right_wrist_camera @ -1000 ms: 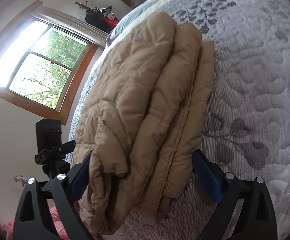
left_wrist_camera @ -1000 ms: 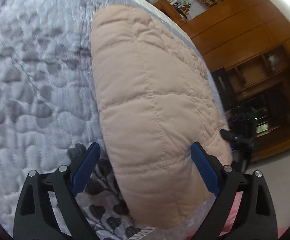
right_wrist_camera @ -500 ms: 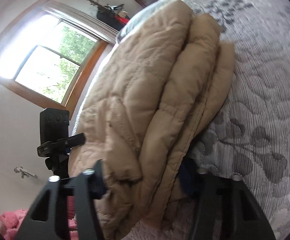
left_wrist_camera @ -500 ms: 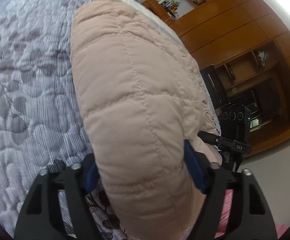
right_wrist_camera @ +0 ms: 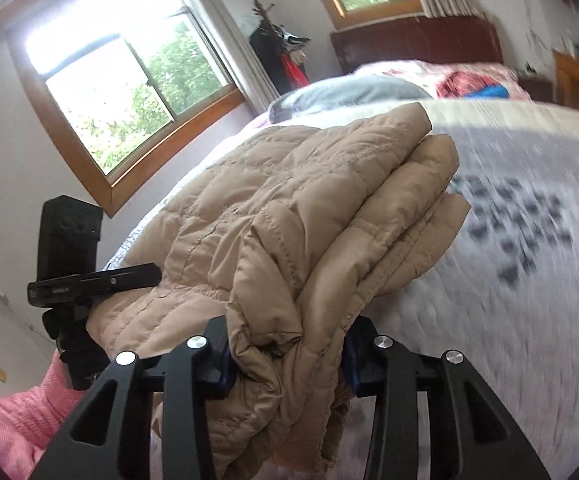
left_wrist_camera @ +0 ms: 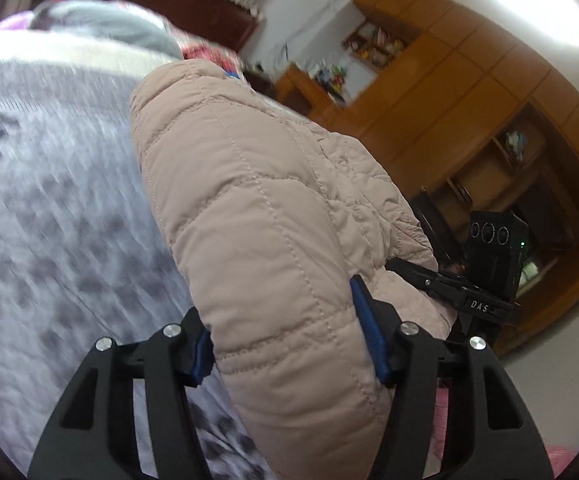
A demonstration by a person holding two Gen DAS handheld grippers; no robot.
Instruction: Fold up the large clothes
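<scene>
folded beige quilted jacket is a thick bundle, held at both ends over the bed. in the right wrist view its stacked layers show as three or four puffy folds, edges facing right. whether the far part touches the bedspread, cannot tell.

left gripper: fingers clamped on the near end of the jacket, blue pads pressed into the padding on both sides.

right gripper: fingers clamped on the bunched near end, fabric squeezed and wrinkled between the pads, loose layers hanging below the jaws.

each wrist view shows the other gripper's black camera unit beside the bundle: right of it in the left view, left of it in the right view.

under and beyond: grey quilted bedspread with dark leaf pattern, motion-blurred. grey pillow and red/blue fabric at the far end against a dark wood headboard. window with wood frame on the left wall, greenery outside. wooden cabinets with open shelves on the right. pink knit sleeve at near left.
</scene>
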